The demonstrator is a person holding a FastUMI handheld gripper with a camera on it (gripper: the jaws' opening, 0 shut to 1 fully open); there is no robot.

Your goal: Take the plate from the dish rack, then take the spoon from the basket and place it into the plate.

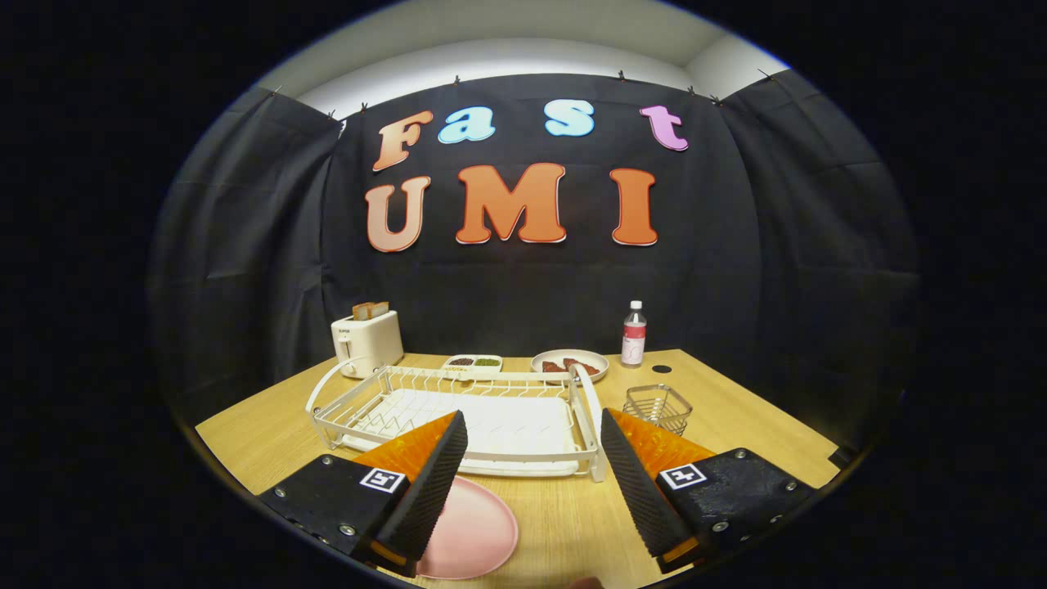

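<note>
- On the bench point(736, 425), a pink plate point(470, 532) lies flat beside the left finger, partly under it — out of the rack.
- Fingers point(533, 483) spread wide, holding nothing.
- Just beyond them stands the white dish rack point(458, 413).
- Wire basket point(658, 407) sits right of the rack; no spoon can be made out.
</note>
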